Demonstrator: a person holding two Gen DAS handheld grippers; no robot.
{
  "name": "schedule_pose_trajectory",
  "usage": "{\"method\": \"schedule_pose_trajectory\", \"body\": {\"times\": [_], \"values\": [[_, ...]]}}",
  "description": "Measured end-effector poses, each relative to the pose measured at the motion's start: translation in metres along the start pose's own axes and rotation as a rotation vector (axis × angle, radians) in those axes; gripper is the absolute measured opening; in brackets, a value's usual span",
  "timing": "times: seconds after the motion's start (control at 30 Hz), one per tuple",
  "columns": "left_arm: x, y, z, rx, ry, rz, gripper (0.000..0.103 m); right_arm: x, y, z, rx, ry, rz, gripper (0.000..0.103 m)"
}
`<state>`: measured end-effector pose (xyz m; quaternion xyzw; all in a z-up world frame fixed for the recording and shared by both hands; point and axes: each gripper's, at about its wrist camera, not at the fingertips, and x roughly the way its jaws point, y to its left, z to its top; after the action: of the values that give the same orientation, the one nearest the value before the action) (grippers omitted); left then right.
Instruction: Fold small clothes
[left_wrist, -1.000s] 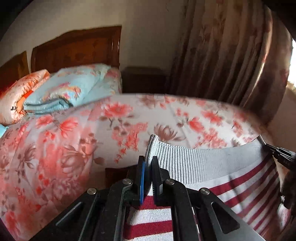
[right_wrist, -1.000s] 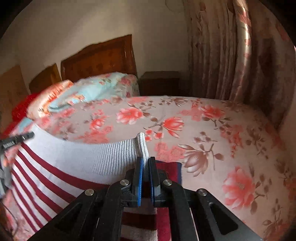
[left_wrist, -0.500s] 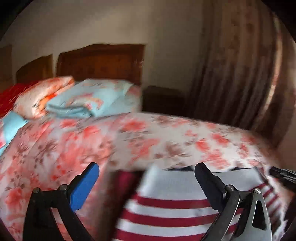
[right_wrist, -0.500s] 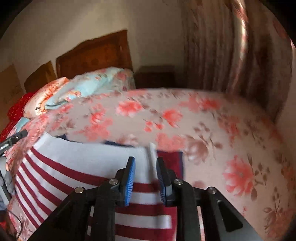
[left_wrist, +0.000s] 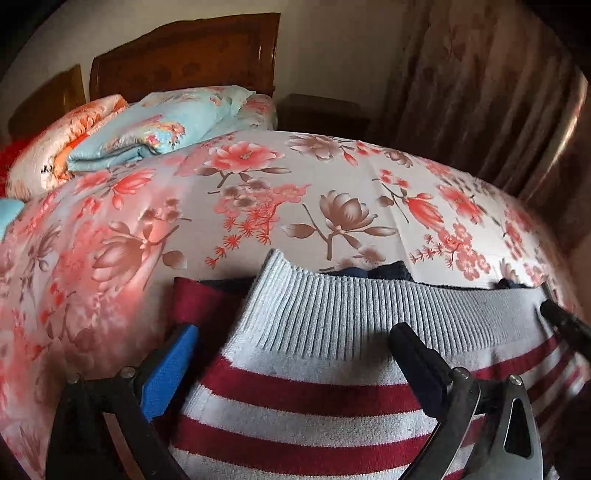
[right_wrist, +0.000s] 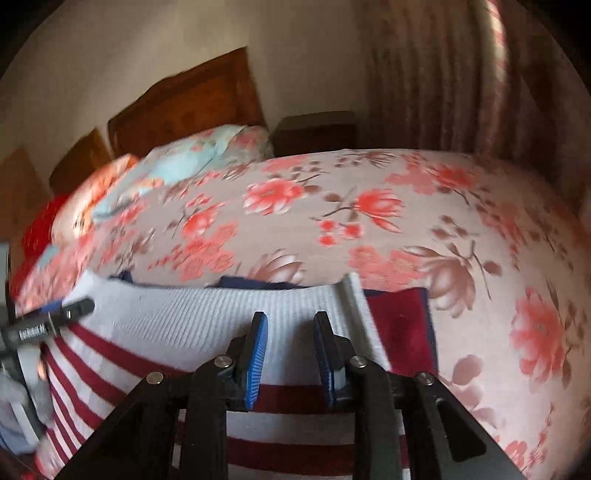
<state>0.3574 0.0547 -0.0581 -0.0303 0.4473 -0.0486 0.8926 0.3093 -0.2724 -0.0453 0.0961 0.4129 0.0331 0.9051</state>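
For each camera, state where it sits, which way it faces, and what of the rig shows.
Left wrist: sits on the left gripper, looking down along its wide-open fingers at the striped sweater on the floral bedspread; the right gripper's tip shows at the right edge.
Right wrist: sits on the right gripper, jaws slightly apart over the sweater's grey hem; the left gripper shows at the left edge.
Shared: sweater, bedspread, headboard, curtain.

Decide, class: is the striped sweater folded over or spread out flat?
Folded over. The striped sweater has its grey ribbed hem lying on top of its own dark red and navy layers, which peek out behind the hem.
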Motion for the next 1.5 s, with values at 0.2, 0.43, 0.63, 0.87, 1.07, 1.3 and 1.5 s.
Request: {"method": "schedule_pose_trajectory", "body": {"times": [0.2, 0.43, 0.63, 0.87, 1.07, 1.3, 1.5], "values": [[0.002, 0.003, 0.002, -0.01, 0.001, -0.005, 0.103, 0.003, -0.006, 0.005, 0.035, -0.007, 0.038, 0.027], [0.005, 0.004, 0.004, -0.013, 0.0, -0.006, 0.103, -0.012, -0.015, 0.003, 0.117, -0.104, -0.005, 0.027], [-0.011, 0.005, 0.002, -0.032, -0.084, 0.093, 0.103, -0.016, -0.018, 0.004, 0.133, -0.126, -0.026, 0.027], [-0.034, -0.048, -0.016, 0.294, -0.208, 0.043, 0.103, -0.011, -0.004, 0.002, 0.058, -0.087, 0.056, 0.027], [-0.001, -0.04, -0.002, 0.265, -0.011, -0.079, 0.103, 0.006, 0.016, 0.002, -0.055, 0.012, 0.068, 0.028], [0.001, -0.012, 0.002, 0.067, -0.016, 0.002, 0.103, 0.004, 0.002, 0.003, 0.029, -0.014, 0.032, 0.025], [0.0, -0.01, 0.001, 0.065, -0.01, 0.0, 0.103, 0.005, 0.0, 0.004, 0.035, -0.011, 0.044, 0.026]]}}
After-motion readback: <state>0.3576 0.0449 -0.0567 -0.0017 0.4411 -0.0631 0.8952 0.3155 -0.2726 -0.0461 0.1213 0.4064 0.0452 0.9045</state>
